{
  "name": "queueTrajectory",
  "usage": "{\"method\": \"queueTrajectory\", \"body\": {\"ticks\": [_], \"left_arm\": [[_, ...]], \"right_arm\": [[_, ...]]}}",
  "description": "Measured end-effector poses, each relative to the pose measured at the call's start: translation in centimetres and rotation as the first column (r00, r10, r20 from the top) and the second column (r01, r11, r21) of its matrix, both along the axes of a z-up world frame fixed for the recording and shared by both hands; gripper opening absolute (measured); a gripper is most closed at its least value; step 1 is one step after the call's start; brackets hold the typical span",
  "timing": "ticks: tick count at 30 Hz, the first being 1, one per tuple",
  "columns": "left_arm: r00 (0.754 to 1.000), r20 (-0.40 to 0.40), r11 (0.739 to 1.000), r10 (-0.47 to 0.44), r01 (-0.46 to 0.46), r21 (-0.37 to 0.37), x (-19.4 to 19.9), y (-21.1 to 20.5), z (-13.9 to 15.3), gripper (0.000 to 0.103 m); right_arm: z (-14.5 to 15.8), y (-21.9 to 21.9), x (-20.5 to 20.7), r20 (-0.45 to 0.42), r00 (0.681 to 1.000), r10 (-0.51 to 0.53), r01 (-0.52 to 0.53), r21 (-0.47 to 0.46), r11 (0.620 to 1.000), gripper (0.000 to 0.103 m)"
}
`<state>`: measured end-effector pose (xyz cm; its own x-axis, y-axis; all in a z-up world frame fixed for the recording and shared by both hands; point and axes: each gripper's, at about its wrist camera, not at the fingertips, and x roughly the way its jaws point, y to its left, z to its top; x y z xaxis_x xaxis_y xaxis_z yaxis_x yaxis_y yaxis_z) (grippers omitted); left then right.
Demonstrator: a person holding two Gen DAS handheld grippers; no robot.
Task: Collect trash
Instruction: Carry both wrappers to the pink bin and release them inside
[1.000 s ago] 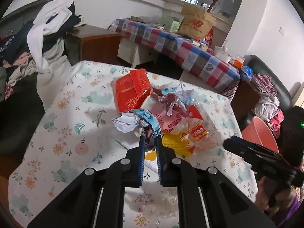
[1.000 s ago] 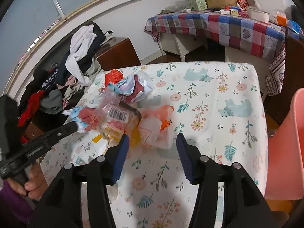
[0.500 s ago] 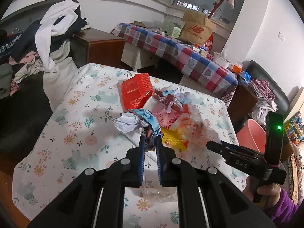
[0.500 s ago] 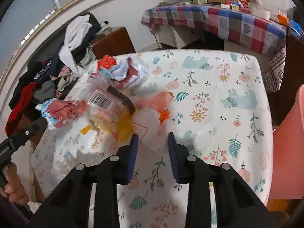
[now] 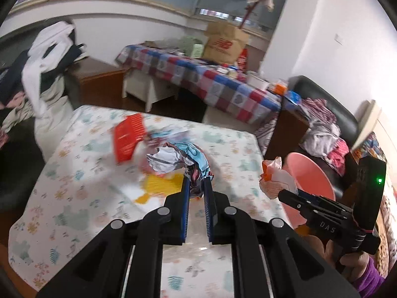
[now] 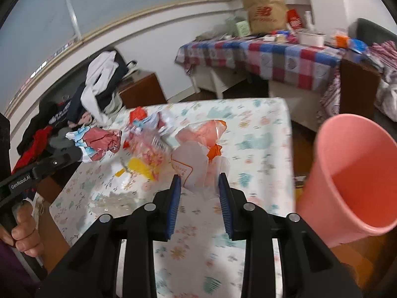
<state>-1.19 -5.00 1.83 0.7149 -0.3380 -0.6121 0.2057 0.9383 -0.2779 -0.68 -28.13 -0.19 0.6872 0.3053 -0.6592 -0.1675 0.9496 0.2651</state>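
My left gripper (image 5: 196,186) is shut on a crumpled white, blue and red wrapper (image 5: 178,160) and holds it above the floral table (image 5: 74,198). My right gripper (image 6: 199,181) is shut on a clear plastic bag with orange print (image 6: 198,154), lifted off the table; it also shows in the left wrist view (image 5: 275,178). A pink bin (image 6: 352,181) stands at the table's right edge, close to the right gripper. A red packet (image 5: 127,136), a yellow wrapper (image 5: 158,186) and other wrappers (image 6: 148,146) lie on the table.
A checked table (image 5: 211,84) with a brown paper bag (image 5: 224,44) stands behind. Clothes lie piled on a sofa (image 5: 37,74) at left and on a black chair (image 5: 322,124) at right. A wooden cabinet (image 5: 99,79) stands beyond the table.
My right gripper has closed on the plastic bag and lifted it toward the pink bin. My left gripper has risen with its crumpled wrapper still held.
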Motion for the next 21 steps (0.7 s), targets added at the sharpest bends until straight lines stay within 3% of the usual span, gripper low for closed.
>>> {"method": "queueTrajectory", "body": {"ticks": [8, 14, 21], "left_arm": [[0.987, 0.017, 0.987, -0.16, 0.16, -0.003, 1.0, -8.0, 1.4, 0.01], [0.954, 0.021, 0.954, -0.3, 0.3, -0.001, 1.9, -15.5, 1.6, 0.01], [0.91, -0.015, 0.909, -0.415, 0.415, 0.045, 2.9, -23.6, -0.2, 0.01]], "right_arm": [[1.1, -7.2, -2.0, 0.04, 0.984, -0.175, 0.176, -0.018, 0.984, 0.031], [0.4, -13.1, -3.3, 0.029, 0.948, -0.318, 0.319, -0.032, 0.947, 0.031], [-1.2, -16.8, -3.9, -0.002, 0.922, -0.387, 0.386, -0.036, 0.922, 0.031]]}}
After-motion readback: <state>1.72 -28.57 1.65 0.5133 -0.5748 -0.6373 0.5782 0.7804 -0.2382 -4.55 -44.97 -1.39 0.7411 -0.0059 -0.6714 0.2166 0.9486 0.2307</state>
